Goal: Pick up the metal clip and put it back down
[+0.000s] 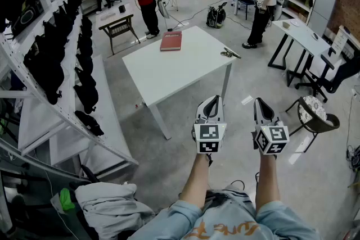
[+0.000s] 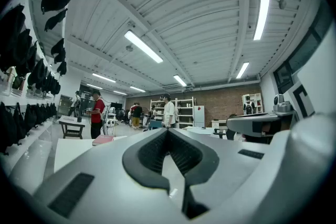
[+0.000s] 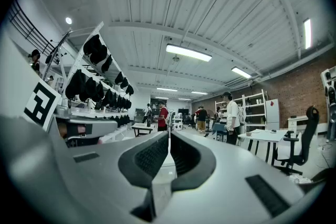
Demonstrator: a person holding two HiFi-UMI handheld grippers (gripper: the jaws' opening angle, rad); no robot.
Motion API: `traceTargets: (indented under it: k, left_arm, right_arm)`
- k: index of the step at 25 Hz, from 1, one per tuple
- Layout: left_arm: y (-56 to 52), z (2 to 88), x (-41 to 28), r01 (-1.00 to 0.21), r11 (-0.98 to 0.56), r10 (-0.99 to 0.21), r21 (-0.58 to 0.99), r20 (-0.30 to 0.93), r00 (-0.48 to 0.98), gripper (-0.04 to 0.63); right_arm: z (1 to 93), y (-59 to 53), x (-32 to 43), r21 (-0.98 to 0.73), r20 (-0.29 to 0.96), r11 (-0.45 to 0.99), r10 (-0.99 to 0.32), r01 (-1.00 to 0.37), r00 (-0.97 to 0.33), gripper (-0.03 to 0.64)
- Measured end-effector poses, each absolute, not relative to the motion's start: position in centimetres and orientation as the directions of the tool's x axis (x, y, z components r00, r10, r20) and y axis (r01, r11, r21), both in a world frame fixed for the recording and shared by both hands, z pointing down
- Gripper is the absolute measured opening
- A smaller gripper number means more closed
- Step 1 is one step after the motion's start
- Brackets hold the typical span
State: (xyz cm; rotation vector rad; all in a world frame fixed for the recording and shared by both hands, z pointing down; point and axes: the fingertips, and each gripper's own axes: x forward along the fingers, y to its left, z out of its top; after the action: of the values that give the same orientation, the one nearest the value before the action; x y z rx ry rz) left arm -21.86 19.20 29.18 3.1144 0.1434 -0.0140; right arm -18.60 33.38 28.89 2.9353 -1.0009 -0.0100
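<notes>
The metal clip point(image 1: 229, 53) lies near the right edge of the white table point(image 1: 169, 73), well ahead of both grippers. My left gripper point(image 1: 212, 100) and right gripper point(image 1: 260, 103) hang side by side over the floor, close to the body and short of the table's near corner. In the left gripper view the left gripper point(image 2: 168, 131) is shut, its tips meeting with nothing between them. The right gripper point(image 3: 169, 136) is likewise shut and empty. Neither gripper view shows the clip.
A red book point(image 1: 171, 41) rests at the table's far side, also seen as the red book point(image 2: 102, 139). Racks of dark items point(image 1: 50, 48) line the left. Several people point(image 1: 147, 0) stand beyond the table. A black stool point(image 1: 315, 115) and desks point(image 1: 301, 34) stand at right.
</notes>
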Motion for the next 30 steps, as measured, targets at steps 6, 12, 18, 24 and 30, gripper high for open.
traceTargets:
  k: [6,12,18,24,30]
  left_arm:
    - [17.8,30.2,-21.3,0.07,-0.995,0.071,0.069,0.005,0.997,0.008]
    - [17.5,31.4,-20.4,0.071,-0.992,0.075,0.101,0.029,0.997,0.008]
    - [14.9,32.2,-19.4,-0.007,-0.989,0.002,0.148,0.059,0.998,0.008]
    - [14.3,32.8,-18.2,-0.023,-0.985,-0.013,0.168,0.063,0.998,0.008]
    - [11.2,31.8,-15.8,-0.056,-0.985,-0.044,0.165,0.074,0.996,0.008]
  right_arm:
    - [29.1,32.9,-18.2,0.039,-0.001,-0.791,-0.611,-0.611,0.792,0.032]
    - [29.6,33.4,-17.3,0.034,0.027,-0.8,-0.598,-0.599,0.801,0.032]
    - [28.9,33.0,-16.7,0.043,0.02,-0.795,-0.605,-0.605,0.796,0.032]
    - [28.5,34.4,-15.3,0.04,0.002,-0.811,-0.585,-0.584,0.811,0.032]
    - [26.9,31.8,-13.4,0.048,-0.031,-0.795,-0.606,-0.605,0.795,0.032]
